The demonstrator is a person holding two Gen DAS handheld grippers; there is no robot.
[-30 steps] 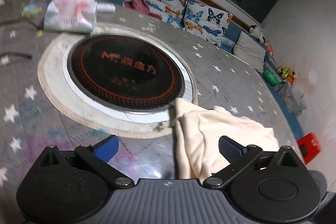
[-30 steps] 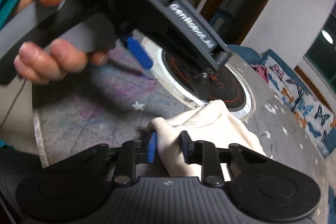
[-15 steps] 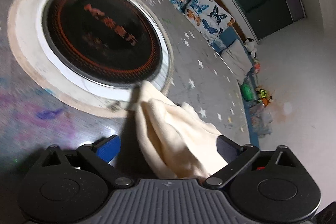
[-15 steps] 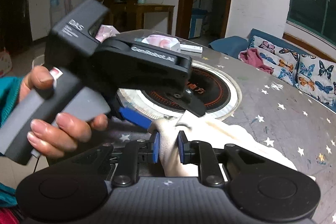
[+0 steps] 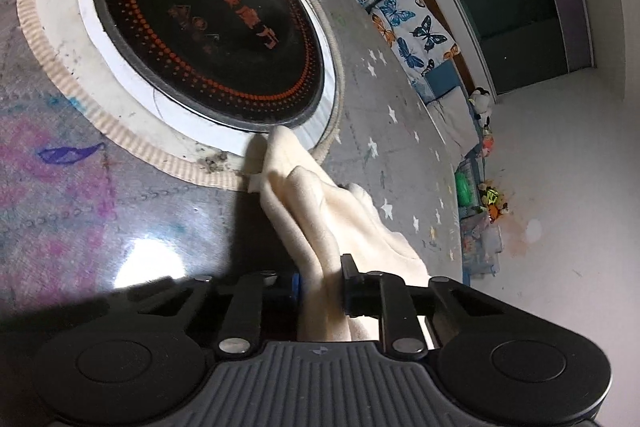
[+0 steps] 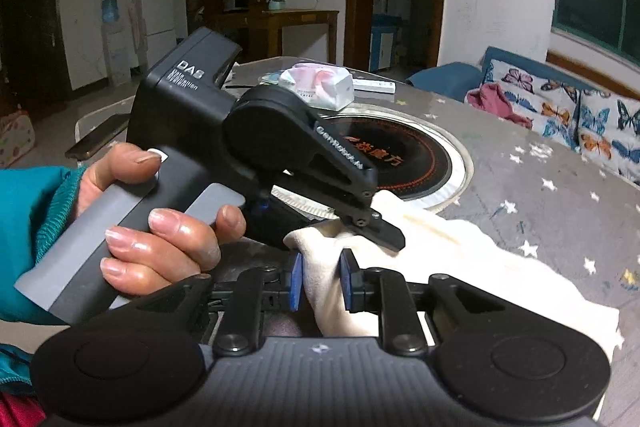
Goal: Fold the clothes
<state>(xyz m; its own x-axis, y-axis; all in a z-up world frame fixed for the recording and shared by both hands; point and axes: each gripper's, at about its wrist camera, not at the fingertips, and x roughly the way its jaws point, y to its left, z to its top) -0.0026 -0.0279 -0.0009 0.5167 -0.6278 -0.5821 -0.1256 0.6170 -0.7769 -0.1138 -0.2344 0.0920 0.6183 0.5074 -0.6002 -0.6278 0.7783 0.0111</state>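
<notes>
L hand (image 6: 160, 227), teal sleeve (image 6: 36, 223) at wrist, wraps the grey grip of the left gripper (image 6: 340, 223), thumb on top, fingers curled under; tool body angled down twd the table. R hand not in view, only the right gripper (image 6: 320, 283) from its own cam.

Cream cloth (image 5: 320, 227) lies on the grey star-print table cover (image 5: 380, 99), its far tip touching the white rim of the round black hotplate (image 5: 208, 27) w/ orange markings. Rest of the cloth runs from the hotplate rim back twd both tools.

Left gripper (image 5: 320, 287): jaws drawn narrow, clamped on a bunched fold of the cloth, fabric passing btwn the pads. Right gripper: jaws also narrow, pinching a cloth corner just beside the L tool's tips; the two grips are close together, on the cloth end away from the hotplate. Pink-white packet (image 6: 316, 87) sits beyond the hotplate, well apart from the cloth.
</notes>
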